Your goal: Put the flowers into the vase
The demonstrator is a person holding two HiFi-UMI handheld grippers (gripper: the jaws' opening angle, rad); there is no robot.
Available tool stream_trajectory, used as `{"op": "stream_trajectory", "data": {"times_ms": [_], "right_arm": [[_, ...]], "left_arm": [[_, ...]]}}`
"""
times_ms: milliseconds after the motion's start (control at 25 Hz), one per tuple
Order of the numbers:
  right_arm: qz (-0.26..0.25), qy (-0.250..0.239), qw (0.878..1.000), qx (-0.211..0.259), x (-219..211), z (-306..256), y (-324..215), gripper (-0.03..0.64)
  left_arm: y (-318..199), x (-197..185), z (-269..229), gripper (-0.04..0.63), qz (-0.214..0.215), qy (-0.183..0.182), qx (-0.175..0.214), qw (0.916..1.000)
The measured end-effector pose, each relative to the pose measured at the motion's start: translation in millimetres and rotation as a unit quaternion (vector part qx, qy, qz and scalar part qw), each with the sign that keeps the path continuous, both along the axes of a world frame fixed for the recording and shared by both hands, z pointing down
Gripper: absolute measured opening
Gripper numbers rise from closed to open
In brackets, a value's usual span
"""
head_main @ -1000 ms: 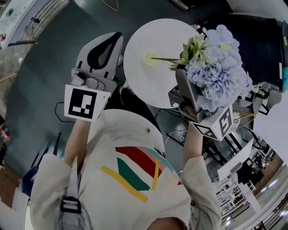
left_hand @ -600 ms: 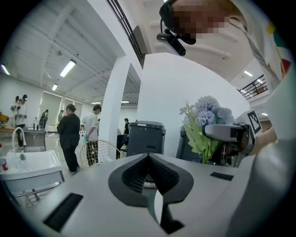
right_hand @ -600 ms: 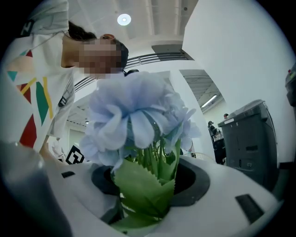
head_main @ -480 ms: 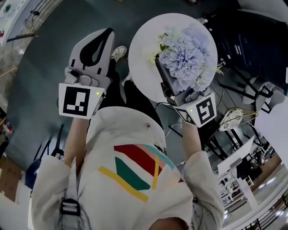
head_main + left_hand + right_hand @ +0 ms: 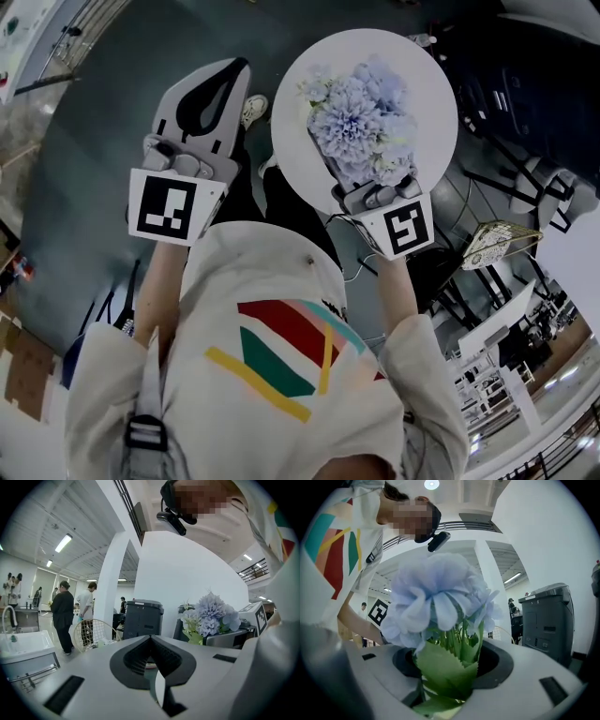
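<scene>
Flowers [image 5: 361, 122] lowered over table [image 5: 433, 84], clamped in right claw [image 5: 449, 665]

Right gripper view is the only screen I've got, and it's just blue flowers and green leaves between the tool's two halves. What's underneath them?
Observer: In the head view, the flowers gripped by the right tool are above a round white table.
Operator: Is there a vase on it?
Observer: None shows. The blooms cover the table's middle, so I cannot tell what stands there.
Operator: And the other hand?
Observer: The left tool is shut and empty, off to the table's side above the dark floor.
</scene>
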State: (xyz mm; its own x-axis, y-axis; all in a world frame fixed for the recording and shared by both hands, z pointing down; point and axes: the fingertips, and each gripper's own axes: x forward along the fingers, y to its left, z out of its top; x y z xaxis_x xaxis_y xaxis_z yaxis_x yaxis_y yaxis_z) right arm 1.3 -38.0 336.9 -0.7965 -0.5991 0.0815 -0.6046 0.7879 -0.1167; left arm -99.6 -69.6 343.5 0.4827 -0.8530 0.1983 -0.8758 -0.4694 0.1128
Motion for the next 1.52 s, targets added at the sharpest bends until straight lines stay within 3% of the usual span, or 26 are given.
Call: {"op": "stream_trajectory", "data": {"times_ms": [200,320,560,880,1200,1520], "right_arm": [[0.002,-0.009,1.0,-0.026,0,9,-5,0.255],[-0.009,0.01,1.0,-0.011,-7,8,-2,0.261],[-0.027,0.055,0.998,-0.008,-10,21,5,0.364],[-0.019,0.066,0.998,-0.001,-8,22,1,0.368],[-0.004,0.076,0.997,-0.006,2,24,5,0.368],[-0.007,0.074,0.996,-0.04,5,29,9,0.413]], "left_arm": [[-7,8,9,0.008,0.014,-0.001,-0.012,0.9998],[-12,6,8,0.008,0.016,-0.008,-0.011,0.9998],[-18,16,15,0.008,0.022,-0.008,-0.019,0.9996],[-17,23,16,0.008,0.042,-0.005,-0.017,0.999],[-22,18,21,0.008,0.035,-0.011,-0.021,0.9991],[-27,22,25,0.008,0.043,-0.013,-0.027,0.9986]]}}
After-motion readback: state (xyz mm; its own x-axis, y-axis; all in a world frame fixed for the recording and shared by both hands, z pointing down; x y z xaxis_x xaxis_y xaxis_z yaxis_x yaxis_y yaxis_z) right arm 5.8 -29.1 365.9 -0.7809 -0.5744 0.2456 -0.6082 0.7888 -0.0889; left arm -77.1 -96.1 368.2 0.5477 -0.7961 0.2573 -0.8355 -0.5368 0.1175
